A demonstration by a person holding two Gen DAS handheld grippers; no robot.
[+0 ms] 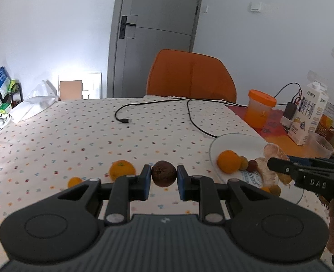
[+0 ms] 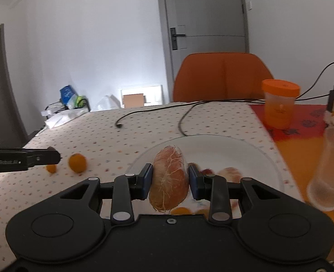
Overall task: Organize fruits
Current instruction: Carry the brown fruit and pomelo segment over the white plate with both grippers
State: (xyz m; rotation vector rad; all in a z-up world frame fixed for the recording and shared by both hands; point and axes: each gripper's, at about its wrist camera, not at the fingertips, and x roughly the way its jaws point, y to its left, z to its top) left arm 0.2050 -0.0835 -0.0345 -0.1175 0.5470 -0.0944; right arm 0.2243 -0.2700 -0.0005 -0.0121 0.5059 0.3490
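Note:
My left gripper is shut on a dark brown round fruit, held above the dotted tablecloth. Left of it on the cloth lie an orange and a small orange fruit. My right gripper is shut on a peeled pomelo segment, held over the white plate. In the left wrist view the plate carries an orange, small green and red fruits and more pomelo pieces. The right gripper's side shows there too.
A black cable crosses the table's far half. An orange-lidded cup, a milk carton and a clear container stand at the right. An orange chair sits behind the table.

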